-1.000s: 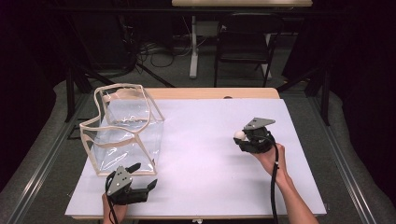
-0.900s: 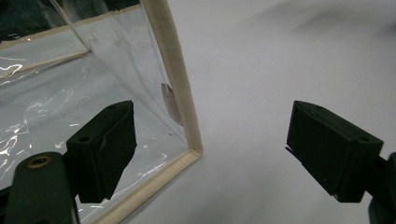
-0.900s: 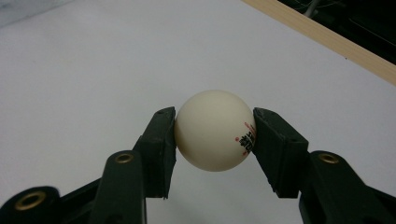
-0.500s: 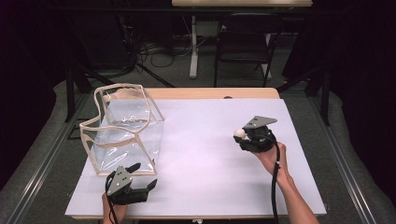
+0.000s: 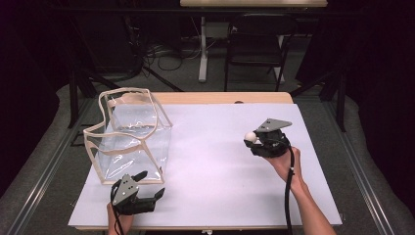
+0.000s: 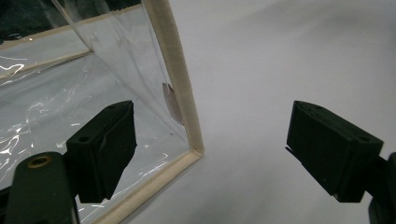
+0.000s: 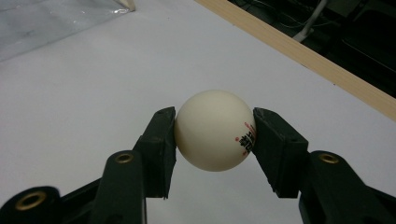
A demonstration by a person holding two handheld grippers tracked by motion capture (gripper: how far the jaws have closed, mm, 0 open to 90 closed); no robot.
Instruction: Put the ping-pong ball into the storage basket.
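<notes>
A white ping-pong ball with small red and black print sits pinched between the two black pads of my right gripper, which is shut on it. From above, that ball and right gripper hover over the right half of the white table top. A clear plastic bag with cream trim stands open at the table's left. My left gripper rests near the front edge just below the bag, jaws wide open with nothing between them. The bag's front corner stands between its jaws' lines, farther off.
The white sheet covers a wooden table whose far edge shows bare. A chair and cables stand on the floor behind the table. A dark cable trails from the right gripper along the forearm.
The right gripper with the ball has drifted slightly up and away. The left gripper and the bag have not moved.
</notes>
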